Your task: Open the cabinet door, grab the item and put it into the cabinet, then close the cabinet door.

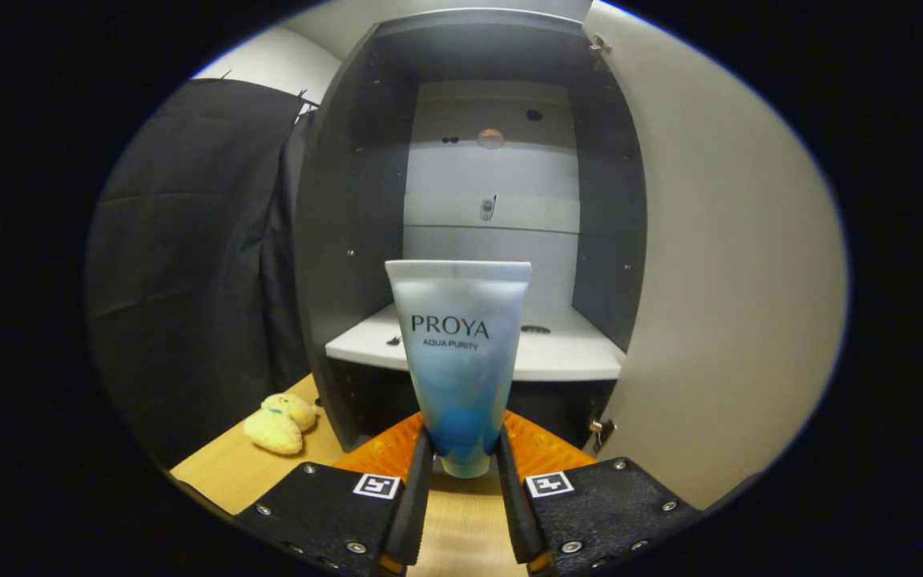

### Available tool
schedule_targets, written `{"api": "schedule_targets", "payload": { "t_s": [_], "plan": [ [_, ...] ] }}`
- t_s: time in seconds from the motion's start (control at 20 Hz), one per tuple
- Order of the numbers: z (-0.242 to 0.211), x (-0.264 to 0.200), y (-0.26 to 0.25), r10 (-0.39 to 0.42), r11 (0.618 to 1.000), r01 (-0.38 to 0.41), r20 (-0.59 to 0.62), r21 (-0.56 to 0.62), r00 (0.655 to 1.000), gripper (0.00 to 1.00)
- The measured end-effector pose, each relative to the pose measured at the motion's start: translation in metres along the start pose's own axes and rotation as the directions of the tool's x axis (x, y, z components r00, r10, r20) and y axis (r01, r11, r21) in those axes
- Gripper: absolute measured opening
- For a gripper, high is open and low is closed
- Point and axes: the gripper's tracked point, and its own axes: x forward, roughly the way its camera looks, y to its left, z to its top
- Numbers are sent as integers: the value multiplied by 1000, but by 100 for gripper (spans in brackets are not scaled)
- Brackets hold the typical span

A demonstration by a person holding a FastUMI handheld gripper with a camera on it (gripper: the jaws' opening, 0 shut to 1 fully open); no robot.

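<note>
Though claw-gripped [464,465], tube [461,353] upright, cap-down.

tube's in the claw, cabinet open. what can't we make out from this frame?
- Gripper view: the tube, clamped between the claw fingers, hides the middle of the white shelf behind it.
- The cabinet's lower compartment under the shelf is too dark to read.
- The small fittings on the back panel are too small to identify.
- The open door covers whatever lies beyond it.
- The yellow plush toy is too small for detail.
</note>
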Motion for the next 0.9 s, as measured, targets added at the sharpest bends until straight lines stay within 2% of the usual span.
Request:
{"api": "schedule_targets", "payload": {
  "t_s": [0.2, 0.45, 0.65, 0.9],
  "plan": [
    [44, 70, -12, -30, 1000, 30, 22, 6, 999, 43],
    [57, 132, -11, -45, 999, 46, 30, -30, 999, 43],
    [38, 153, -9, -51, 999, 51, 11, -6, 999, 43],
    [27, 158, -12, -75, 997, 75, 3, -2, 997, 45]
  ]
}}
